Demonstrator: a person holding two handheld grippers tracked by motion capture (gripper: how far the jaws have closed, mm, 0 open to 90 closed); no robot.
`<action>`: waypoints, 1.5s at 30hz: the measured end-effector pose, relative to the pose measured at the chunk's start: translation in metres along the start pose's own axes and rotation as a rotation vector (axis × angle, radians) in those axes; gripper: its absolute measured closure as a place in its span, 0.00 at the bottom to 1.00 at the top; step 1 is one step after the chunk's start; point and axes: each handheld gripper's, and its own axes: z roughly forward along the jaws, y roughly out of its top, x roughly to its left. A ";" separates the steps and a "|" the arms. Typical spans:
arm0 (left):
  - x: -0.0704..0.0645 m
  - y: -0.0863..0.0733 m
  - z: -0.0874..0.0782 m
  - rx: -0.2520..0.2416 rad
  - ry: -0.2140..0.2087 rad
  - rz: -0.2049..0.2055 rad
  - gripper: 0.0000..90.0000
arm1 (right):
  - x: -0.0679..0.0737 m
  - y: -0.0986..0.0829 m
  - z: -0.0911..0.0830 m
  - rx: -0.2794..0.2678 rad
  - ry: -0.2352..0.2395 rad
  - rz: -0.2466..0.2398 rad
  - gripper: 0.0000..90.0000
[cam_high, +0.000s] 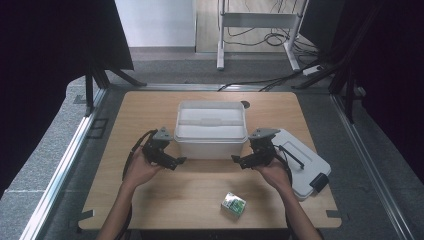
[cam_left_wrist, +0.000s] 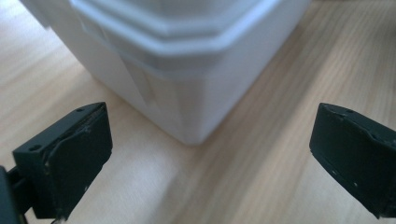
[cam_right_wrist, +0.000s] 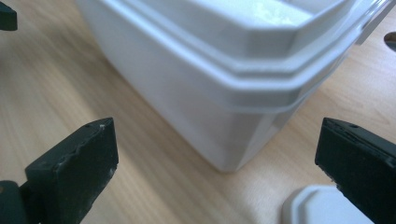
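Note:
A white plastic box (cam_high: 211, 129) with no lid on it stands in the middle of the wooden table (cam_high: 200, 190). My left gripper (cam_high: 178, 161) is open at the box's near left corner (cam_left_wrist: 187, 88), jaws spread wide with nothing between them. My right gripper (cam_high: 236, 160) is open at the near right corner (cam_right_wrist: 224, 112), likewise holding nothing. Both sets of jaws point inward toward the box's front wall, a short gap away from it. The box's white lid (cam_high: 305, 160) with a black clip lies flat to the right of my right hand; a corner of the lid (cam_right_wrist: 317, 207) appears in the right gripper view.
A small green and white carton (cam_high: 233, 205) lies near the front edge, right of centre. A dark round hole (cam_high: 245, 104) sits in the tabletop behind the box. Metal rails run along both sides of the table, and cables lie on the floor beyond it.

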 end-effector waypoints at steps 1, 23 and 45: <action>0.005 0.005 0.003 0.003 -0.004 -0.004 0.00 | -0.003 0.002 0.004 -0.007 0.007 0.005 0.00; -0.018 0.012 0.010 0.039 -0.014 0.020 0.00 | 0.001 0.001 0.005 -0.021 0.050 -0.030 0.03; -0.067 -0.015 -0.015 0.021 -0.036 0.035 0.00 | 0.043 -0.029 -0.032 0.001 0.079 -0.084 0.02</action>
